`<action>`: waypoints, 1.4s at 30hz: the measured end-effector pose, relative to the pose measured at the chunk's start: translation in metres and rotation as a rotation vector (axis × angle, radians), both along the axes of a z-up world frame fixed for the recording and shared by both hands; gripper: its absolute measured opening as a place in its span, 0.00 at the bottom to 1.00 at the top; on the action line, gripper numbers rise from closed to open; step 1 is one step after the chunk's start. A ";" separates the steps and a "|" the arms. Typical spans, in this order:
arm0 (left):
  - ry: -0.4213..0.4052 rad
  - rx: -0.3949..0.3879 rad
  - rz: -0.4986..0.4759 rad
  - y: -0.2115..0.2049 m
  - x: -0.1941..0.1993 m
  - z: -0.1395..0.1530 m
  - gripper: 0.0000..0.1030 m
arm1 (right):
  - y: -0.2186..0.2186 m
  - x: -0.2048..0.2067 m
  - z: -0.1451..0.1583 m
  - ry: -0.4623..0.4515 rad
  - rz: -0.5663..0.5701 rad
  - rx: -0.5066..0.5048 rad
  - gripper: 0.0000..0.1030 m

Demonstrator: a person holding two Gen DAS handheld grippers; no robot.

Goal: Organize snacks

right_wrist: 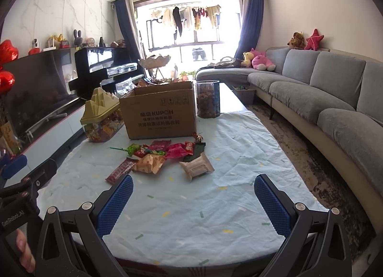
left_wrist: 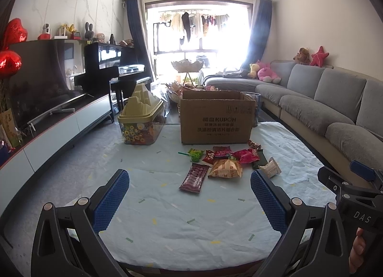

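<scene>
A heap of snack packets [left_wrist: 225, 161] [right_wrist: 162, 157] lies on the pale blue tablecloth [left_wrist: 167, 217] [right_wrist: 239, 147], in front of an open cardboard box [left_wrist: 216, 119] [right_wrist: 159, 115]. A dark red bar [left_wrist: 194, 177] [right_wrist: 119, 171], an orange packet [left_wrist: 226, 169] [right_wrist: 148, 163] and a beige packet [left_wrist: 270, 169] [right_wrist: 197, 165] are the nearest. My left gripper [left_wrist: 190, 181] is open, held over the cloth short of the heap. My right gripper [right_wrist: 194, 186] is open too, just short of the beige packet. Both hold nothing.
A clear tub with a gold lid [left_wrist: 141, 119] [right_wrist: 101, 116] stands left of the box, a clear jar of brown snacks [right_wrist: 207, 98] right of it. A grey sofa [right_wrist: 323, 99] runs along the right, a TV cabinet [left_wrist: 55, 131] along the left. A hand shows at each frame's edge.
</scene>
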State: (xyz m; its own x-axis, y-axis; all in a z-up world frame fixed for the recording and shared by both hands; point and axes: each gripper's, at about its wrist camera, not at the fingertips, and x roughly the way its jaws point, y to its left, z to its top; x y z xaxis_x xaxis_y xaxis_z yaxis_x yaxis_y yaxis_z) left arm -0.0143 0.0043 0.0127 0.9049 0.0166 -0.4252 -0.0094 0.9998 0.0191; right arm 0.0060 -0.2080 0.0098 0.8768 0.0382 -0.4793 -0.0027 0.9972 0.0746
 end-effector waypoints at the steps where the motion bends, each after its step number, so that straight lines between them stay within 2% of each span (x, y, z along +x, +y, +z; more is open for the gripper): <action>1: -0.001 -0.001 -0.001 0.000 0.000 0.000 1.00 | 0.000 -0.001 0.001 -0.002 0.001 0.000 1.00; 42: -0.015 -0.007 0.000 0.001 -0.003 0.004 1.00 | 0.004 -0.005 0.005 -0.013 0.004 -0.002 1.00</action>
